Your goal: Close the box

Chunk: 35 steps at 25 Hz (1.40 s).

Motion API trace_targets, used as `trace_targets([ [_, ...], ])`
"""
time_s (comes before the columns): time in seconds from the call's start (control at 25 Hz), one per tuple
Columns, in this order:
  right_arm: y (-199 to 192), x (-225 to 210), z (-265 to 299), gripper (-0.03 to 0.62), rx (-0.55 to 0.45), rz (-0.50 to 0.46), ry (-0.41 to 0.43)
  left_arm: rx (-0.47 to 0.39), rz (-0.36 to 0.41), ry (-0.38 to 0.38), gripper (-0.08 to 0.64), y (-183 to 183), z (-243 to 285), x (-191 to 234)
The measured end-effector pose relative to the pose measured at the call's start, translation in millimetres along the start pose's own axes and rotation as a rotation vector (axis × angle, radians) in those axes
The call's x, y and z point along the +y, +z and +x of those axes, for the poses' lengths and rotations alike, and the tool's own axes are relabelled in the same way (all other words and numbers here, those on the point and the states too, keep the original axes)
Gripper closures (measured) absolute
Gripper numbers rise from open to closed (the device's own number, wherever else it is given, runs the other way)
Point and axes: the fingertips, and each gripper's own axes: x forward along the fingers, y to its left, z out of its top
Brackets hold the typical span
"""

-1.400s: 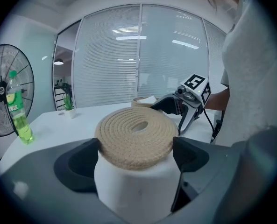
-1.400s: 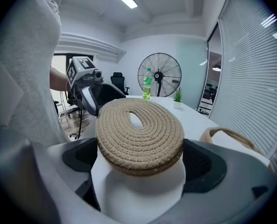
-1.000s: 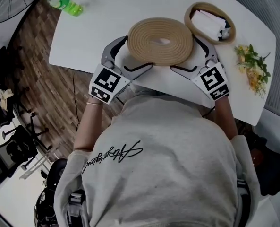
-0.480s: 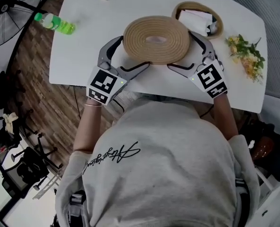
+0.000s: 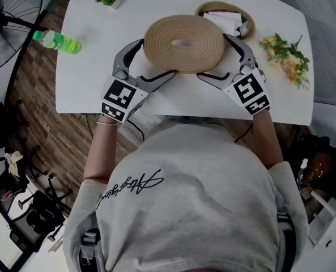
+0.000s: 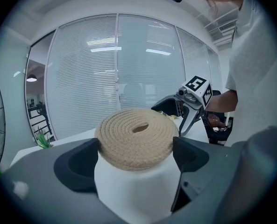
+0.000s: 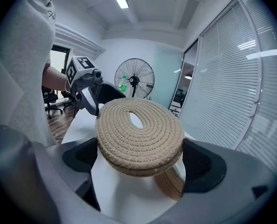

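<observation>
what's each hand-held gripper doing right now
left hand-held gripper: closed on the lid, at one edge
right hand-held gripper: closed on the same lid, at the opposite edge

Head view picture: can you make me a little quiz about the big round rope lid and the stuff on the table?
1. True or false: the round woven rope lid already sits on the woven basket.
2. Which one grips the lid? A, the left tool alone; B, the right tool alone; C, both.
3. Fill in: in the head view, the green plastic bottle lies near the white table's ____ edge.

Key: 1 false, the lid is held up beside the basket; 2 C; 3 left.
</observation>
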Motion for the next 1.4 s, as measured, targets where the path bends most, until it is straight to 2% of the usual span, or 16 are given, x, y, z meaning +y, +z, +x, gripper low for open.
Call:
trace_targets([
  [0.68, -19.9, -46.2, -18.9, 0.021, 0.014, 0.012, -0.066, -0.031, 0.022, -0.029, 0.074, 28.8, 50.4, -1.0],
  [1.4, -36.0, -83.3, -30.3, 0.021, 0.004, 0.047, -0.092, -0.054, -0.01, -0.047, 0.074, 47.4, 93.3, 4.1],
])
